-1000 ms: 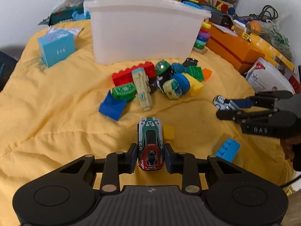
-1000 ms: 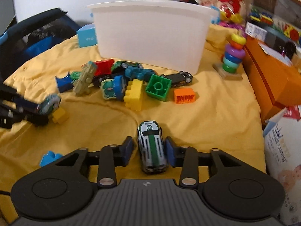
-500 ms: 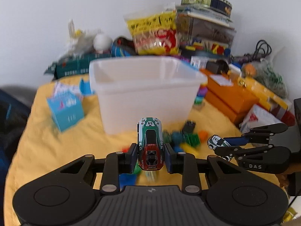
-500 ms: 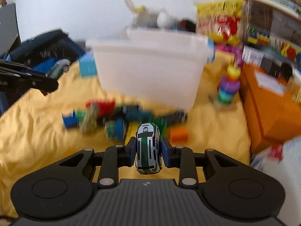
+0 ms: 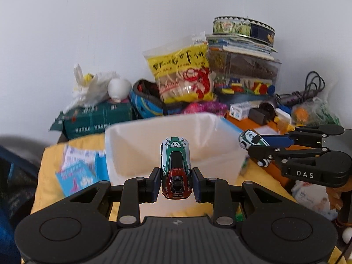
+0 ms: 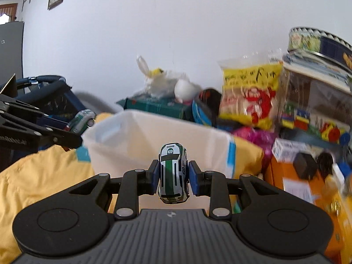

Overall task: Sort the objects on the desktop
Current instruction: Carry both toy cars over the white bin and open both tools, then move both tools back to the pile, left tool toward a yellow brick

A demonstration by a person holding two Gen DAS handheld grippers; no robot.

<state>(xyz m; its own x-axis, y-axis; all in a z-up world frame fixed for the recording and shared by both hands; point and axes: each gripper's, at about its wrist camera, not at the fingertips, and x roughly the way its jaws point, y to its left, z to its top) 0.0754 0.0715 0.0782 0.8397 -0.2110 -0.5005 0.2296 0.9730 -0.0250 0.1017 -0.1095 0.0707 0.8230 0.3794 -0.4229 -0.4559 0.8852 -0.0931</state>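
The white bin [image 5: 176, 145] lies just ahead below both grippers, left gripper [image 5: 176, 181] clamping the green-red car [image 5: 175, 167] and right gripper [image 6: 173, 176] the white-green car [image 6: 173, 173], noses pointing far.

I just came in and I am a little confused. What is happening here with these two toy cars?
A person holds a gripper in each hand, sorting toys. The left gripper is shut on a green and red car numbered 59. The right gripper is shut on a white and green car numbered 69. Both cars hang in the air at the white bin, which stands on the yellow cloth. Neither car is in the bin yet.
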